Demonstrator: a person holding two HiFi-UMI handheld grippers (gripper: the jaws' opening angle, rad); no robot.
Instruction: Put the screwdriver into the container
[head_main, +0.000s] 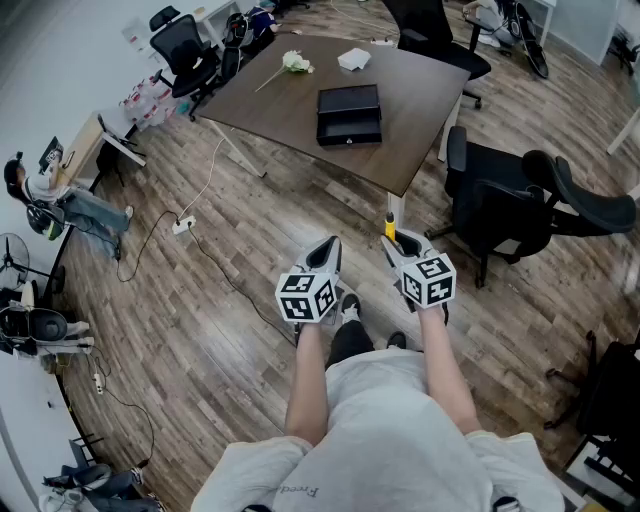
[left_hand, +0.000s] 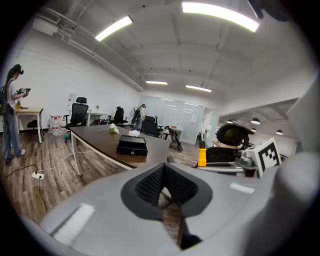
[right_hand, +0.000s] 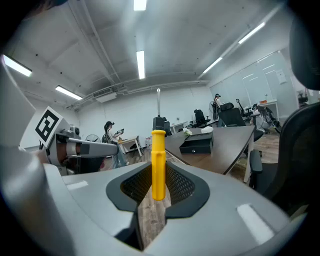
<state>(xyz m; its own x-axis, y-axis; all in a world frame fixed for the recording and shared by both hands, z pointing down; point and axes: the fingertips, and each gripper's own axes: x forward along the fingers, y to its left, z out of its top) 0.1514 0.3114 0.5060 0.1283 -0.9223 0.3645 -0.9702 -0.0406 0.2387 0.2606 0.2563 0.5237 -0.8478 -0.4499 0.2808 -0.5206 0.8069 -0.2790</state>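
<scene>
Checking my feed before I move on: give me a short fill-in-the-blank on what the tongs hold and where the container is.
The right tongs grip the screwdriver by its ___ handle.
The left tongs hold ___.
The black container sits on the ___, away from both tongs.
Missing: yellow; nothing; table.
</scene>
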